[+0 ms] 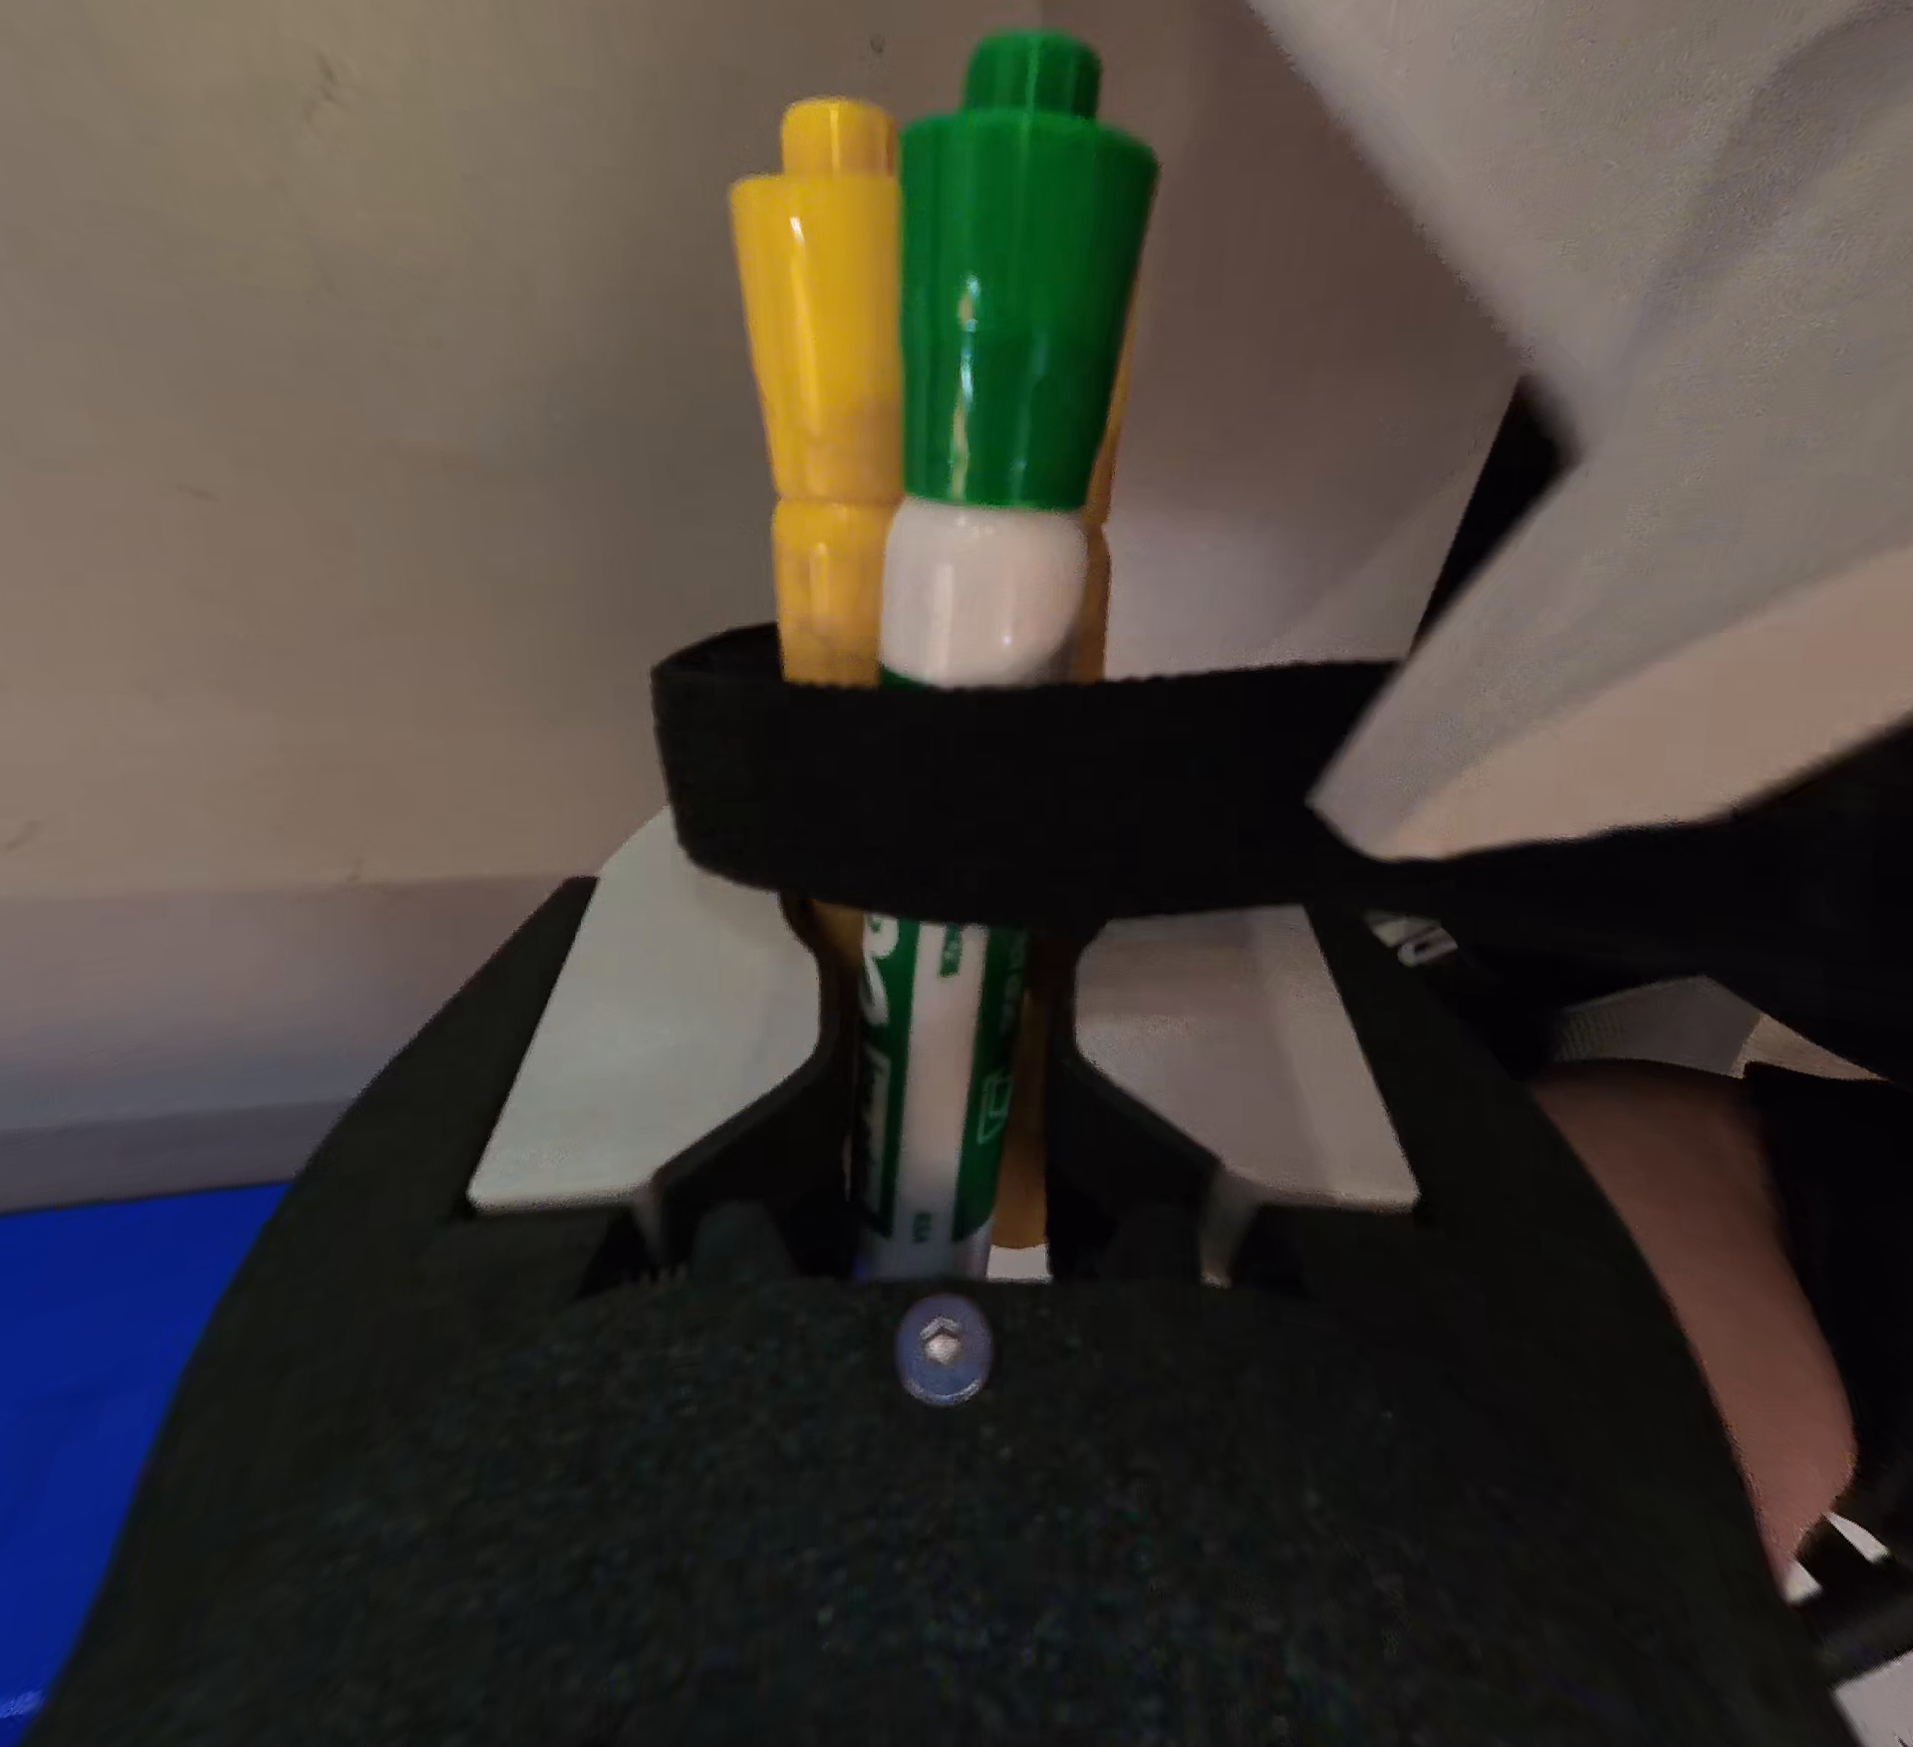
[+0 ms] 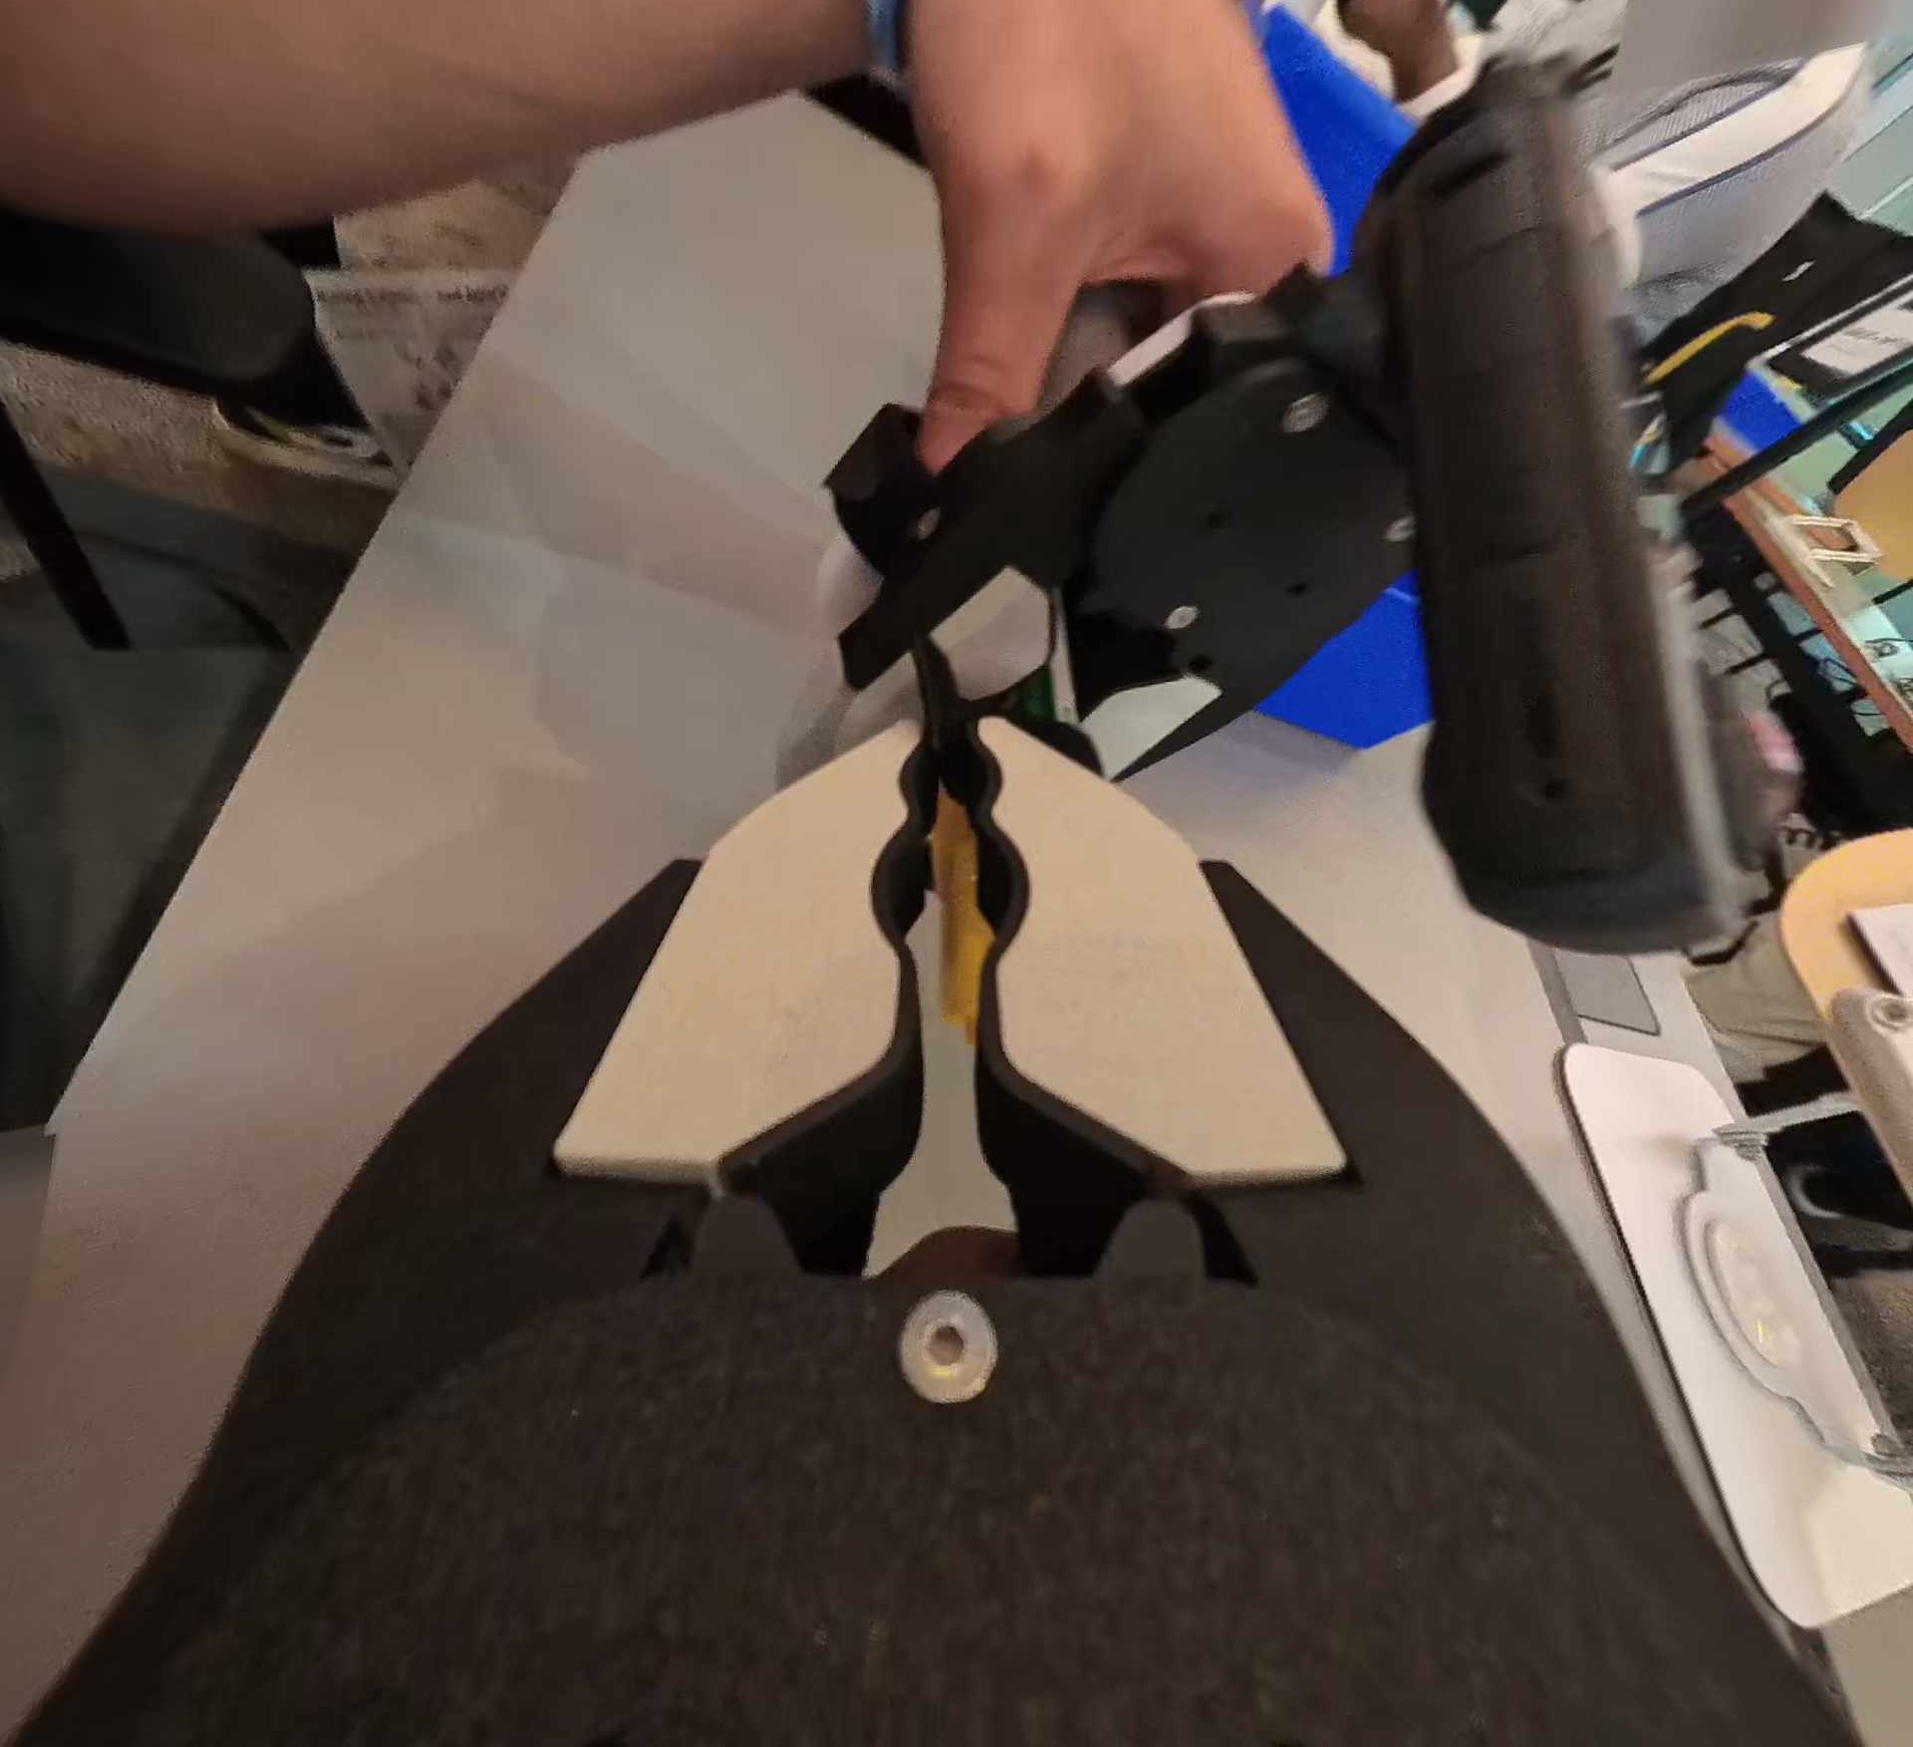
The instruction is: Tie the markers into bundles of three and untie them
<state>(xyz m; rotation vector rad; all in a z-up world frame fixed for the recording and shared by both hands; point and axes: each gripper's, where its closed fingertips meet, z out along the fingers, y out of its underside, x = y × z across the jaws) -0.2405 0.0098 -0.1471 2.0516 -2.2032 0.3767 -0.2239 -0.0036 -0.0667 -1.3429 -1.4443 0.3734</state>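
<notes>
Left wrist view, centre: left gripper [image 1: 947, 1055] w/ jaws closed on the marker bundle, which stands upright betw. them. Green marker [image 1: 1020, 331] in front, yellow marker [image 1: 823, 351] touching its left side; a sliver of a third yellow barrel shows behind the green one at right. Black strap [image 1: 932, 765] loops around the bundle just above the jaws and runs to the right of frame, under the white finger of the other gripper at upper right.

Right wrist view, centre: right gripper [image 2: 947, 771] w/ jaws nearly shut, tips pinching the strap end. Yellow marker shows through the gap below the tips. Above it, a hand [image 2: 1087, 175] holds the left gripper, upper right of centre, over the grey desk [image 2: 518, 662].
</notes>
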